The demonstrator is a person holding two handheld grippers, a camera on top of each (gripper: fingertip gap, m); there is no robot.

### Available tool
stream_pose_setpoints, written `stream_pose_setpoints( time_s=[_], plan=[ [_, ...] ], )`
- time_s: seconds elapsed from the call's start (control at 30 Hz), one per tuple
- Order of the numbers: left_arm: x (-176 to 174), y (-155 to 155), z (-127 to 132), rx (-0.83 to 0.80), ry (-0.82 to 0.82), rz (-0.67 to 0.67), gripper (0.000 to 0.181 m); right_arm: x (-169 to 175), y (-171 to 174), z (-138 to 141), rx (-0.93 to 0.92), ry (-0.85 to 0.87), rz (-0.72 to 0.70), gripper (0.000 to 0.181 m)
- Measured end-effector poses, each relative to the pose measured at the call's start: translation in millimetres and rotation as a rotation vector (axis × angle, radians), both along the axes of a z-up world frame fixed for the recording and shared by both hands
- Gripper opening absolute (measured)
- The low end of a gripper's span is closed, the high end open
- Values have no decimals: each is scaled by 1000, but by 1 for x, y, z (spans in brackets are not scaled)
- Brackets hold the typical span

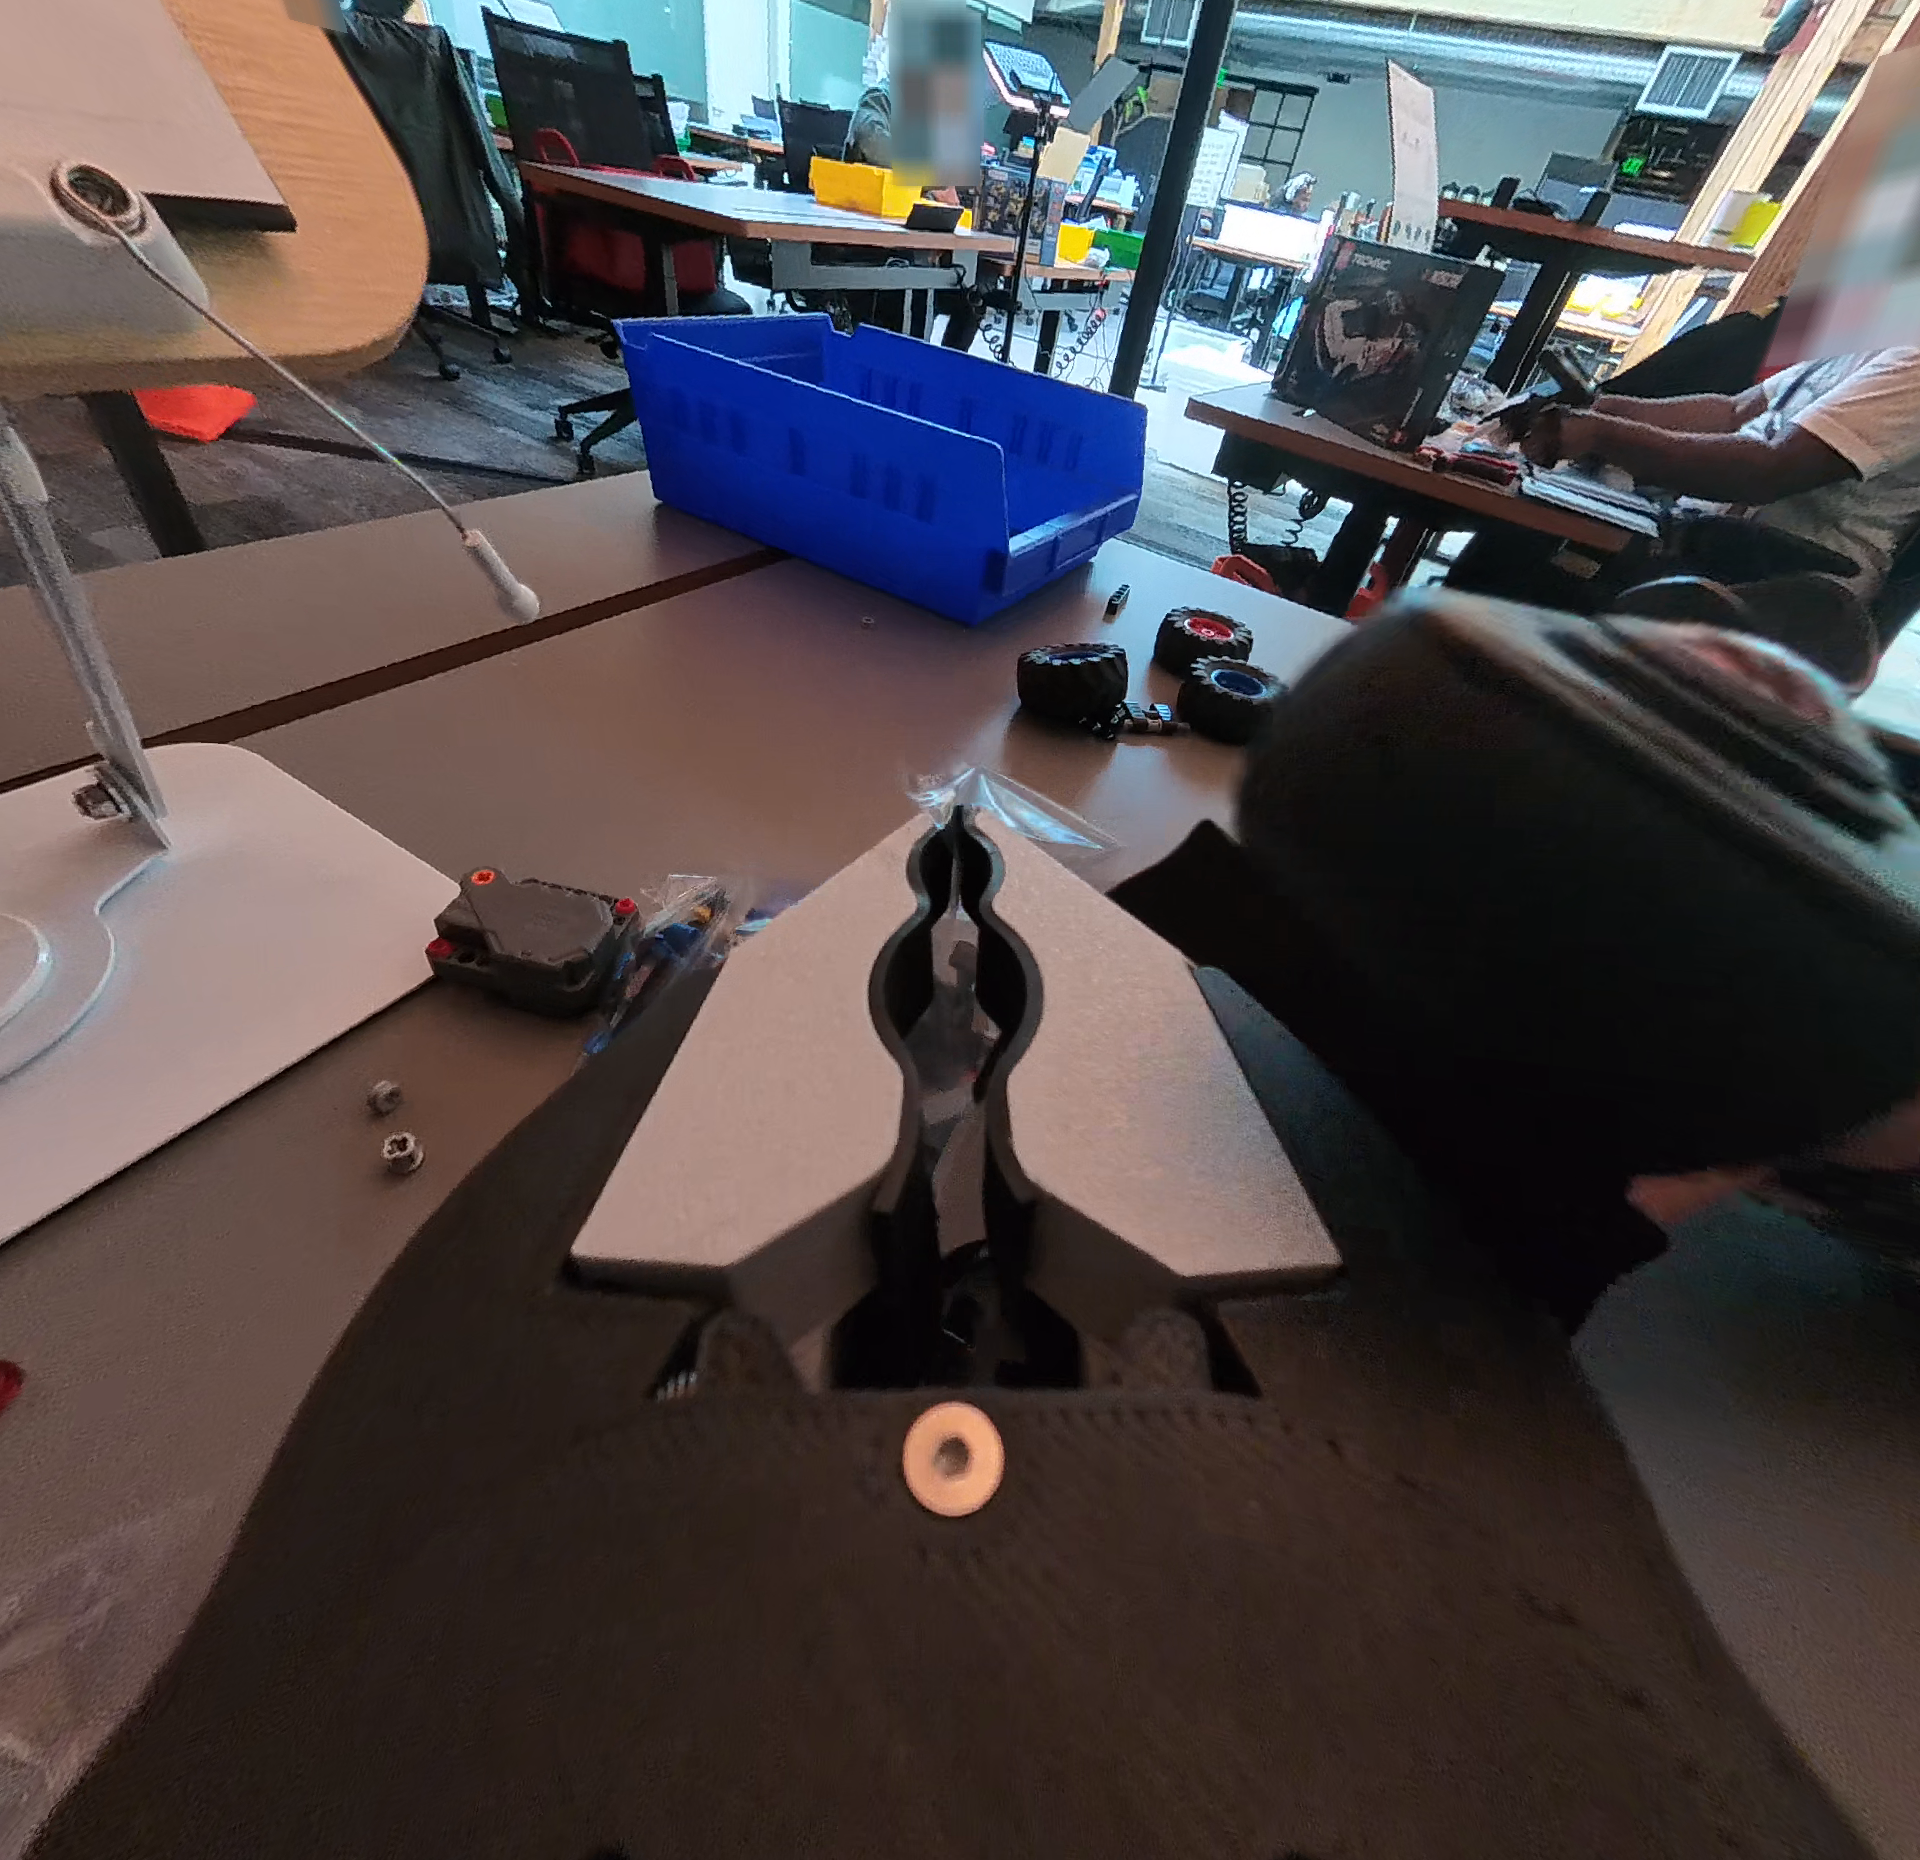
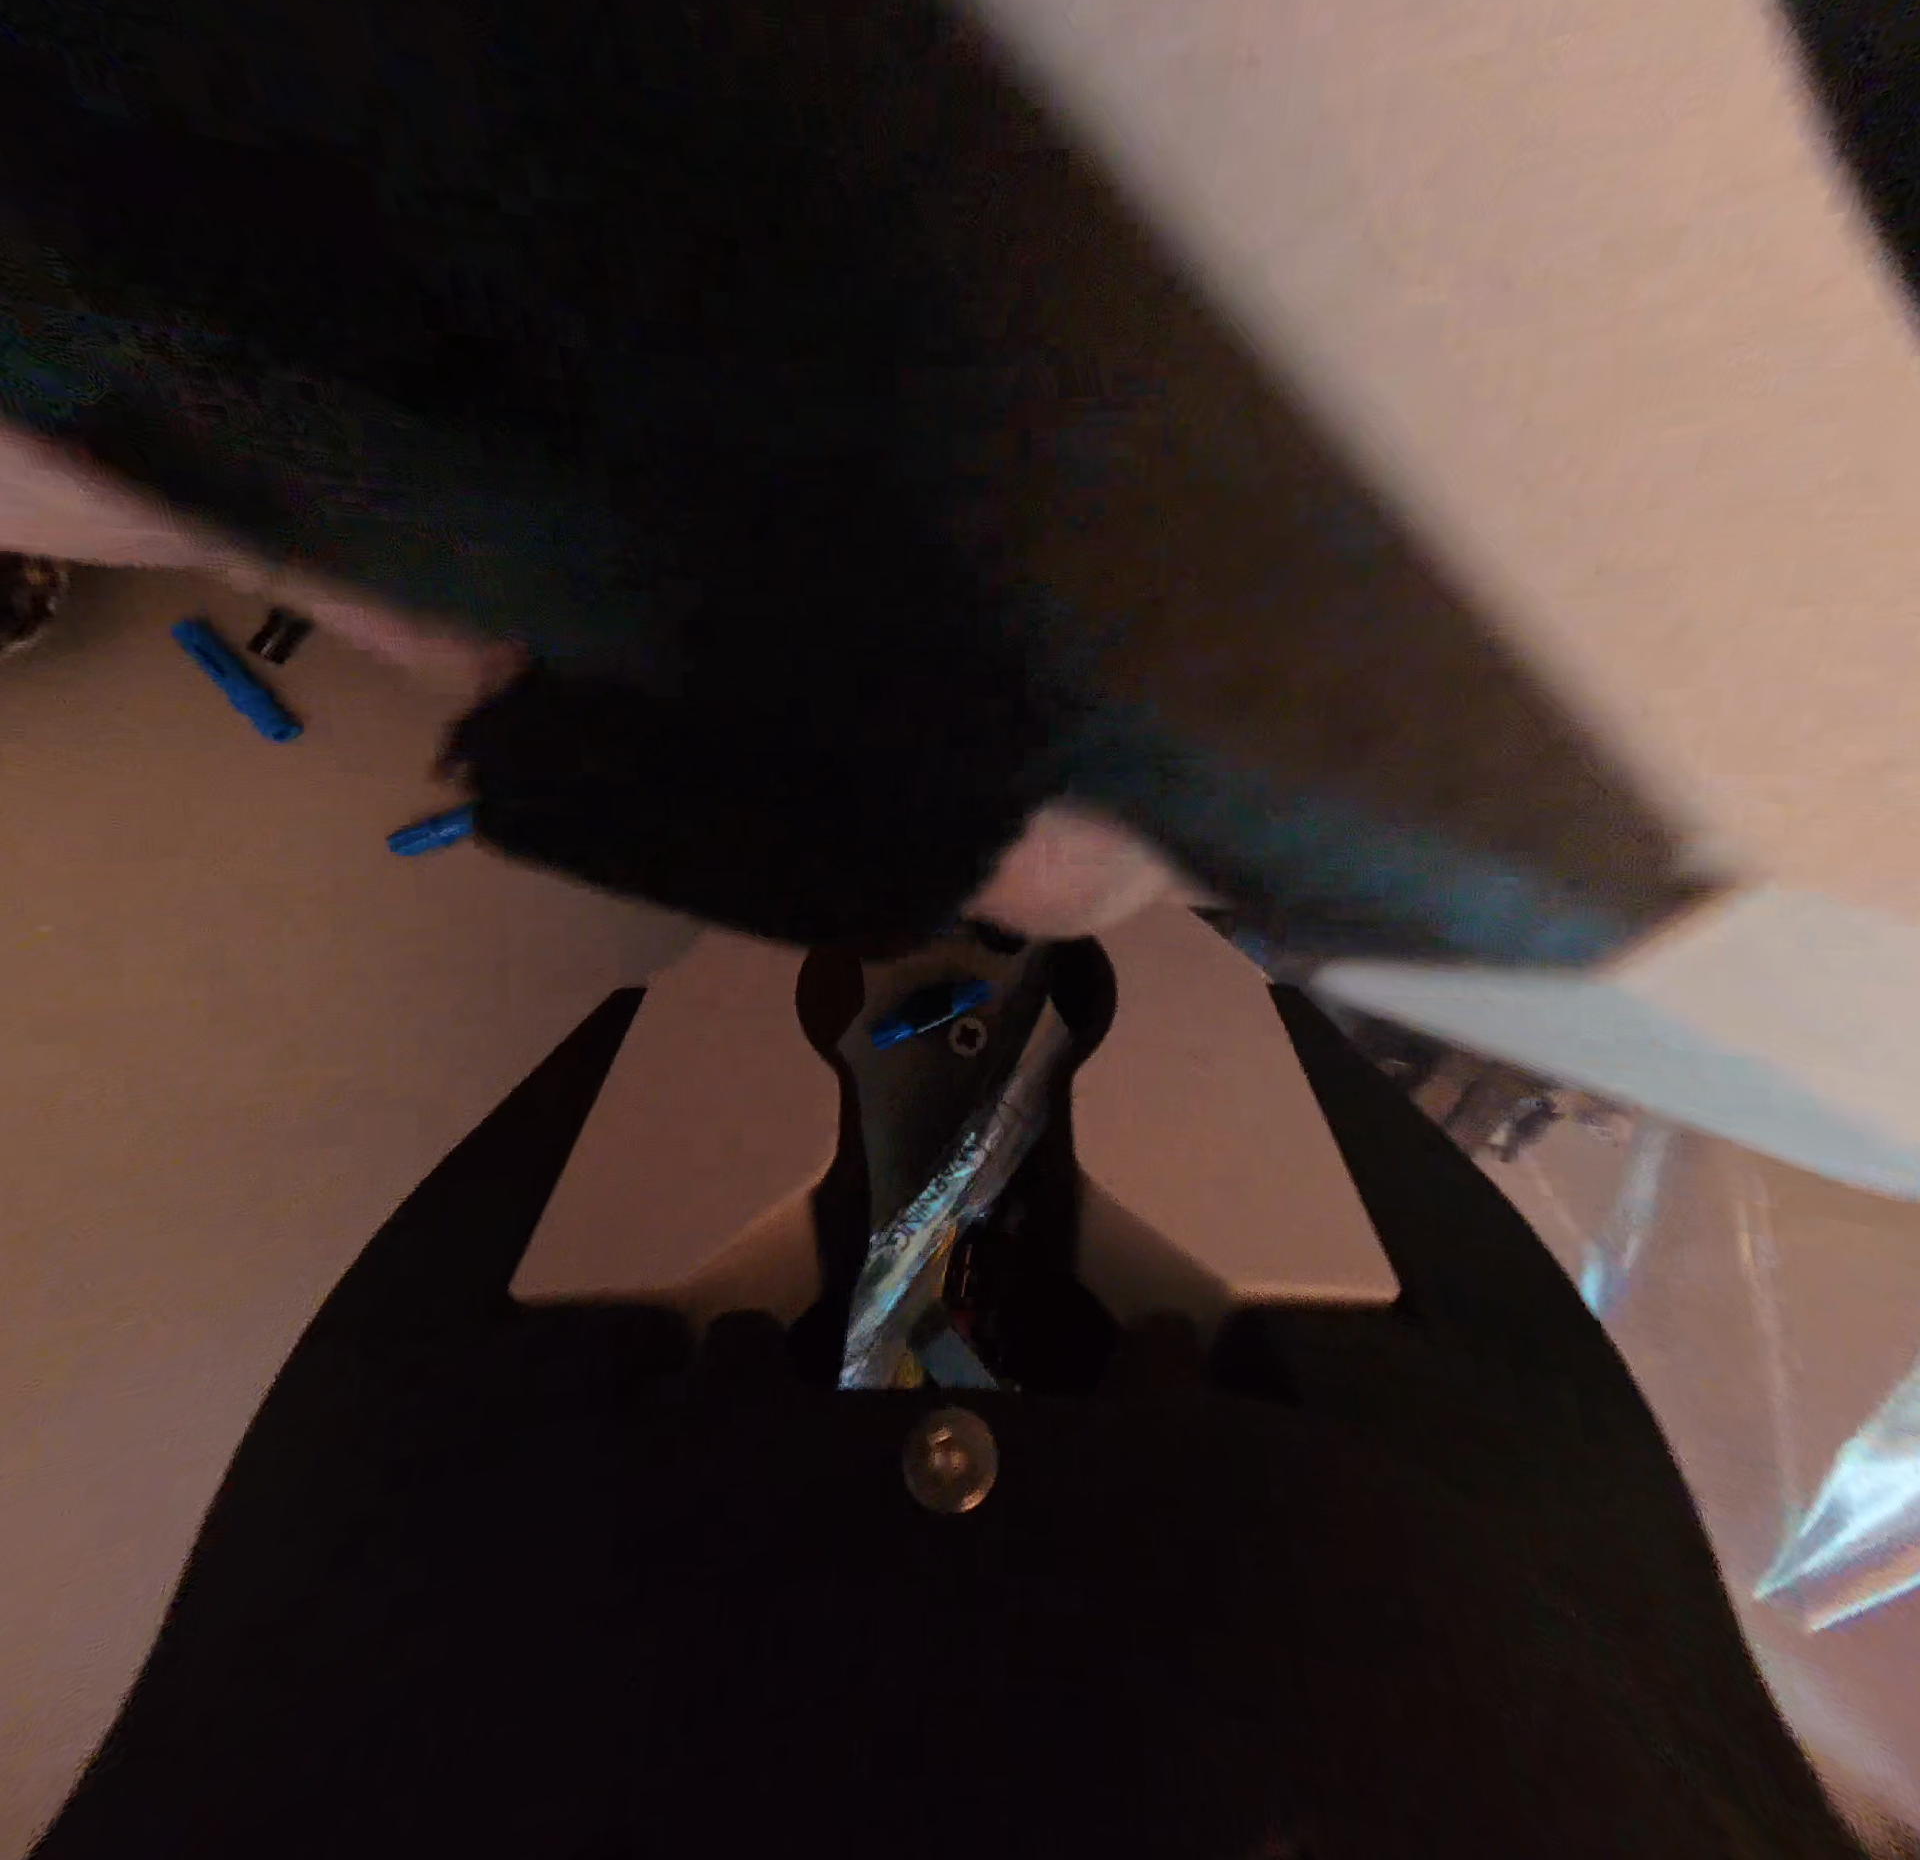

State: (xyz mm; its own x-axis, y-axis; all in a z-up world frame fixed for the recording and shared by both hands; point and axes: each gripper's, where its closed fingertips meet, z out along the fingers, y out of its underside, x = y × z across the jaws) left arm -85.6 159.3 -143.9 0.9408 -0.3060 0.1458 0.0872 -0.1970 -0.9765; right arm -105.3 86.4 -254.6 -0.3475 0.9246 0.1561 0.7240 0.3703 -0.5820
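Left wrist view, left gripper (image 1: 957,844) level, pinching clear bag (image 1: 1013,802), right gripper (image 2: 956,979) likewise

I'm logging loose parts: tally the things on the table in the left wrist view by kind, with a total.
Toy wheels: 3
Blue bin: 1
Dark grey motor block: 1
Small grey nuts: 2
Clear plastic bag, pinched in the left gripper: 1
Total: 8
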Motion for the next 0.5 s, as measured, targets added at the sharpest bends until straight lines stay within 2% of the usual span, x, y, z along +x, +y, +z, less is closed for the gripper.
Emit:
stream_pose_setpoints(
  time_s=[0.13, 0.27, 0.5],
  plan=[
    [2, 1, -4, -15, 24, 1, 0, 2, -5, -3, -144, -68, 10, 18],
    [-2, 1, -5, -14, 6, 7, 0, 10, -5, -1, -150, -70, 9, 7],
    [-4, 1, -4, -9, -22, 7, 0, 60, -19, 52, -204, 39, 7, 7]
  ],
)
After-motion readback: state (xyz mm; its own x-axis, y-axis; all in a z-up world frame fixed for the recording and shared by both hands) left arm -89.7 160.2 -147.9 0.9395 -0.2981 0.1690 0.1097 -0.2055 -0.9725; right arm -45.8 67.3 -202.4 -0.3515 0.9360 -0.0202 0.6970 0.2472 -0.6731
